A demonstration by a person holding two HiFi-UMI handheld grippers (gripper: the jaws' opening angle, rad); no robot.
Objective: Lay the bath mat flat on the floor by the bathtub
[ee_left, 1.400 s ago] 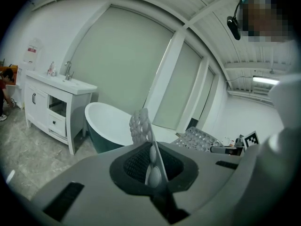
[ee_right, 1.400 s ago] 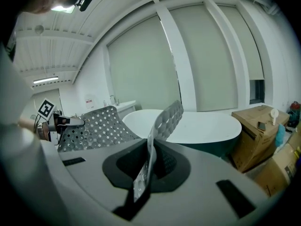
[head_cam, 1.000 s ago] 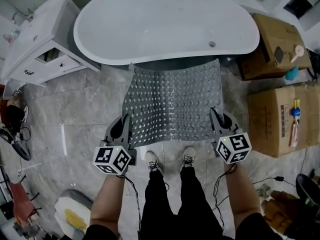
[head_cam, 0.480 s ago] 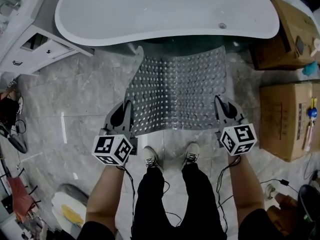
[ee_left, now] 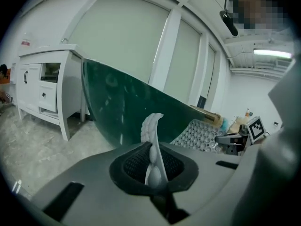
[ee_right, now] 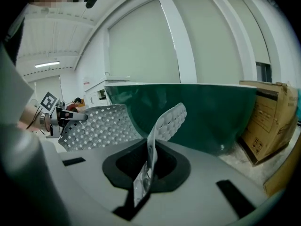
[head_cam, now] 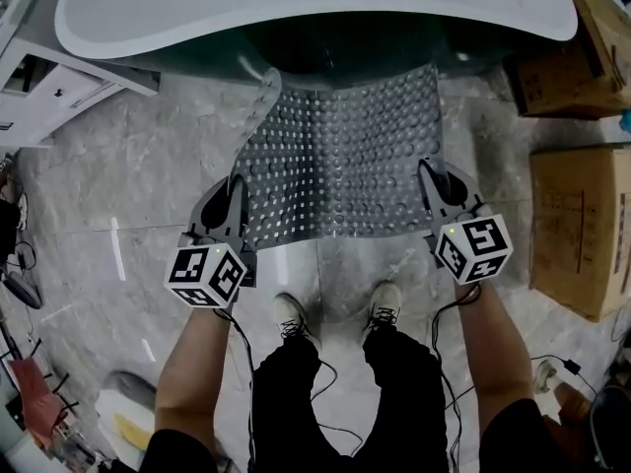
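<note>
Rubber, by the look of it — the bath mat [head_cam: 340,156] is a thin, limp sheet studded with holes and suction cups, light enough to carry by two corners but quick to sag and curl. Its near corners are the sensible hold, and that is where it is held. The left gripper [head_cam: 230,205] has its jaws pinched together on the near left corner, and the right gripper [head_cam: 436,187] likewise on the near right. From the jaws the mat runs forward, spread above the floor [head_cam: 138,166] toward the dark foot of the bathtub [head_cam: 296,13]. Its far left corner curls up beyond the left jaws; whether the far edge touches the tiles I can't quite tell. Flat it is not — the sheet bows between the grippers.
</note>
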